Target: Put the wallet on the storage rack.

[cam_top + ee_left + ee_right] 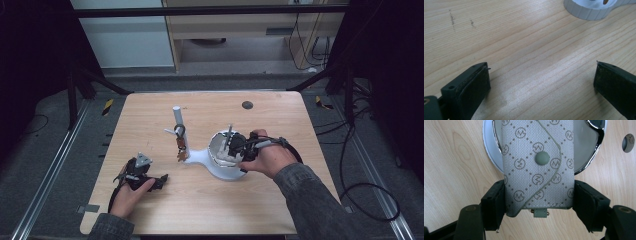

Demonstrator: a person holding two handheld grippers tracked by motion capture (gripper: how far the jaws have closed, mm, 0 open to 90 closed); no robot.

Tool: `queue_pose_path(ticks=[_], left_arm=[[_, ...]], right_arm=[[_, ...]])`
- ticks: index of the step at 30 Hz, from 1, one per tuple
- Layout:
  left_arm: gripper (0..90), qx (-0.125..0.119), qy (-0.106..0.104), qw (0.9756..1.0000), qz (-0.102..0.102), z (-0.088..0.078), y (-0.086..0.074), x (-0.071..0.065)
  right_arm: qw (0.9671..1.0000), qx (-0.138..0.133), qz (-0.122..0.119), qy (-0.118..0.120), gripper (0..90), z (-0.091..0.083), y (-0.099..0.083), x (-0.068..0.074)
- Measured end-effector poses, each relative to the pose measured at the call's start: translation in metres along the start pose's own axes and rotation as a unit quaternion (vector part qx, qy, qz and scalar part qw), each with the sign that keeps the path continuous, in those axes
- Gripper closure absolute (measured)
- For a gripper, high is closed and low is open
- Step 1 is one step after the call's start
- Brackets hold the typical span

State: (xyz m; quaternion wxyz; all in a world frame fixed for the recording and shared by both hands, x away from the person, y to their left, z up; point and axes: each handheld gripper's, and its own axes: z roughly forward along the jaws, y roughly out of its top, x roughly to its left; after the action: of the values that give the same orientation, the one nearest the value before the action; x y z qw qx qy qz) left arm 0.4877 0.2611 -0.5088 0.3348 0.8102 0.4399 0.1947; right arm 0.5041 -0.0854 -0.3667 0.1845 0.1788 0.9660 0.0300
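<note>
A grey pouch (539,167) with a monogram print and a snap button is clamped by its sides in my right gripper (539,197), which is shut on it. The pouch hangs over the round dish (488,150) of a white stand (220,167). In the high view my right gripper (231,145) sits at the dish, pointing left, with the hand behind it. My left gripper (162,180) rests low on the table at the front left. Its jaws stand wide open (541,80) with only bare wood between them.
A white post (177,117) rises from the stand's left end, with a key bunch (181,145) hanging on its hook. A dark round hole (247,105) marks the table's far side. The stand's ribbed base (589,10) lies ahead of the left gripper.
</note>
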Motion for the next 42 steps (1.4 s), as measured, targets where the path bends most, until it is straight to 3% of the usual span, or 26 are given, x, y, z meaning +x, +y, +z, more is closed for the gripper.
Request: queue_pose_path(ticks=[42], left_arm=[[0.0, 0.0, -0.002, 1.0, 0.0, 0.0, 0.0, 0.0]], right_arm=[[0.9997, 0.025, -0.001, 0.007, 30.8, 0.019, 0.023, -0.008]])
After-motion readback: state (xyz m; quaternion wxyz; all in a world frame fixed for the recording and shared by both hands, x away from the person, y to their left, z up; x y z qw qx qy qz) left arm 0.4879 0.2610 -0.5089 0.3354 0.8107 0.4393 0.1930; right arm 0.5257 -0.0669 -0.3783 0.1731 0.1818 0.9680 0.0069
